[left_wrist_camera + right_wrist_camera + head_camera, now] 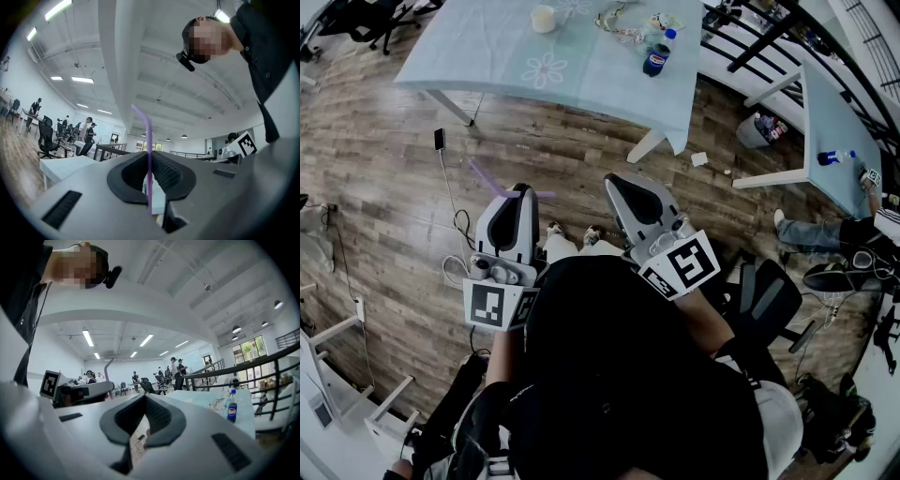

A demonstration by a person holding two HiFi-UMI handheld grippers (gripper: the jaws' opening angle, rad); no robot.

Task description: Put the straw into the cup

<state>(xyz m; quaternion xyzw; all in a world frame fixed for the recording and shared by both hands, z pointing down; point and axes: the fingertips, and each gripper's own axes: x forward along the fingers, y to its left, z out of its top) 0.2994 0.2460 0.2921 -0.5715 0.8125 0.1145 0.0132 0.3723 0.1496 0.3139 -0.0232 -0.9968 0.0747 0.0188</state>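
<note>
**Featherweight straw pinched in the left gripper, cup far off on the table**

Thin purple straw [148, 131], clamped between the closed jaws of the left gripper [149, 161]. Runs up past the ribbed pads and kinks over at the bendy neck. In the head view, lies crosswise at the jaw tips above the wood floor [384, 187], with a long length on one side and a short stub on the other.

Probably near weightless, hollow, and quick to crush or bow. Likely smooth enough to swivel or slide in the pinch. Best held on the straight shaft with a gentle squeeze, clear of the neck, leaving enough free end to lead into the mouth of the cup.

Small pale cup [543, 18], upright on the light-blue table [581, 75], well apart from both grippers across a stretch of floor. Probably light as well, so apt to tip or skid if knocked at the rim. Near a bottle [655, 58] on the same table.

Right gripper [619, 183] beside the left, jaws closed together on nothing, free to steady the cup.
</note>
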